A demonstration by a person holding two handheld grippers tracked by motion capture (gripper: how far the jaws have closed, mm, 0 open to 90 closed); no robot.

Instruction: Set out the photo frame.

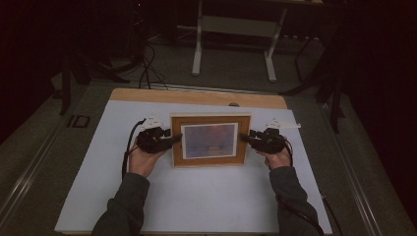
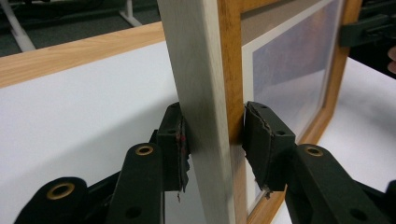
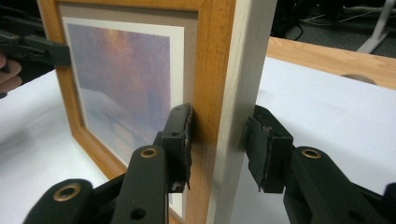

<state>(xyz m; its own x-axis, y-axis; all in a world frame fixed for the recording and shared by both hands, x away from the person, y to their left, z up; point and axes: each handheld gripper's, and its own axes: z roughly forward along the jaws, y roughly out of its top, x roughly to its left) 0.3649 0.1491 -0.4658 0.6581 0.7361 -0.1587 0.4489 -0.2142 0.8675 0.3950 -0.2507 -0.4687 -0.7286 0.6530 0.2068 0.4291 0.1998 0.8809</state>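
The left tongs (image 2: 212, 144) are clamped on the left side rail of a rectangular picture frame of honey-coloured wood with a pale grey outer edge (image 1: 210, 140). In the left gripper view one black pad (image 2: 175, 147) presses the pale outer edge and the other pad (image 2: 261, 140) sits against the wooden front face. The right tongs (image 3: 219, 147) straddle the frame's right side rail. In the right gripper view one pad (image 3: 180, 142) lies against the wooden front, while the other pad (image 3: 266, 151) stands just off the pale outer edge with a thin gap showing, so this side is not fully pinched.

In the high view the left tongs (image 1: 176, 138) and right tongs (image 1: 245, 136) meet the frame from opposite sides, each held in a hand with a dark grey sleeve (image 1: 120, 209) coming in from the near edge of the worktop.

The frame holds a cream mount around a hazy purple and orange print (image 1: 210, 140) under glass. It sits near the middle of the white worktop (image 1: 196, 201), somewhat closer to the far edge, its front facing the person. A bare strip of light wood (image 1: 147, 96) runs along the worktop's far edge. Beyond it are a dark floor, black cables (image 1: 145, 73) and the white legs of a stand (image 1: 196, 54).
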